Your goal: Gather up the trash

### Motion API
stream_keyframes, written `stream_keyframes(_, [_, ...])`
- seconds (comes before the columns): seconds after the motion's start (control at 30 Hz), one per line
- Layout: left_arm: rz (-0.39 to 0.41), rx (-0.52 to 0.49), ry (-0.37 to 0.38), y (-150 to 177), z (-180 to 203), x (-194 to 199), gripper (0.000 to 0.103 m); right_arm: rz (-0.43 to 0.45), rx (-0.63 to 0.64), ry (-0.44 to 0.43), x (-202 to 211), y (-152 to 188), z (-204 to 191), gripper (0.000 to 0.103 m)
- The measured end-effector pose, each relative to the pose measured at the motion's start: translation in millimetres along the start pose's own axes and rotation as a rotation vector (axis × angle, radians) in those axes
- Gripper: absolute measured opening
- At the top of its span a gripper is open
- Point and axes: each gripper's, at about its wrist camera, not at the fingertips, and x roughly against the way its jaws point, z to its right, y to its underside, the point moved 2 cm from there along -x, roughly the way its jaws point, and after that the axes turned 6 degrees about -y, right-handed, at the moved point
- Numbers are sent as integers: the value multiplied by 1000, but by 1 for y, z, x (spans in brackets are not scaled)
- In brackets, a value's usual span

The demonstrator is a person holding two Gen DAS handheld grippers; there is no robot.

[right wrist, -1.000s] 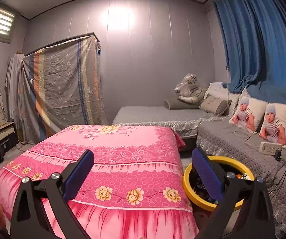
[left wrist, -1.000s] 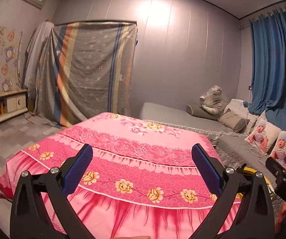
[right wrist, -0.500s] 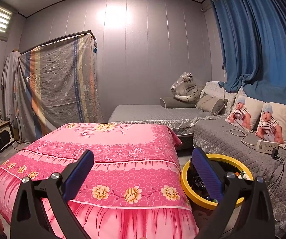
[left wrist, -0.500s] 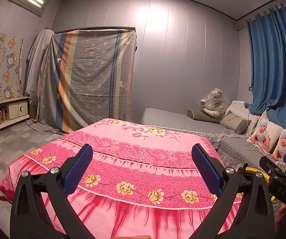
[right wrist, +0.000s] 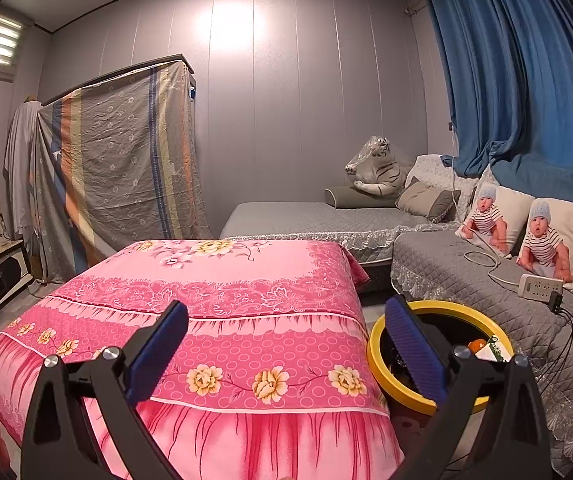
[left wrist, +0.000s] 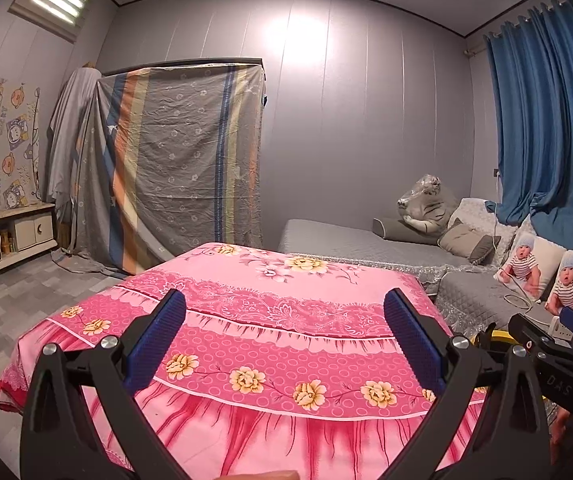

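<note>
My left gripper (left wrist: pixel 284 334) and right gripper (right wrist: pixel 286 336) both hang with jaws spread and empty over the pink floral bedspread (right wrist: pixel 222 280). The yellow-rimmed bin (right wrist: pixel 378 360) beside it holds what looks like trash (right wrist: pixel 490 350).

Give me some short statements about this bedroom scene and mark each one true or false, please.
1. Both the left gripper and the right gripper hold their blue-padded fingers wide apart with nothing between them. True.
2. The round yellow-rimmed trash bin stands on top of the pink floral bedspread. False: it stands on the floor, between that bed and the grey quilted sofa.
3. The bin has some items inside. True.
4. The long window curtain is red. False: it is blue.
5. A white power strip lies on the sofa. True.
</note>
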Motion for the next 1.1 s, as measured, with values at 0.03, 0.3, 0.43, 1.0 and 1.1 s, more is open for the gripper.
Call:
stream_keyframes(0.03, [-1,-2,1,0,1,0,95,-1,-1,0,0,1,0,95])
stream_keyframes(0.3, [-8,-13,15,2,5,-1,95,-15,-18,-1,-3,3,4,95])
stream_keyframes(0.43, [-12,-10,20,3,6,-1,95,-17,-20,5,-3,2,4,95])
stream_keyframes(1.0, [-26,-14,40,6,6,-3,95,-47,-40,21,-10,5,9,95])
stream_keyframes(1.1, [-32,-12,42,8,7,-4,95,-50,-41,27,-11,6,9,95])
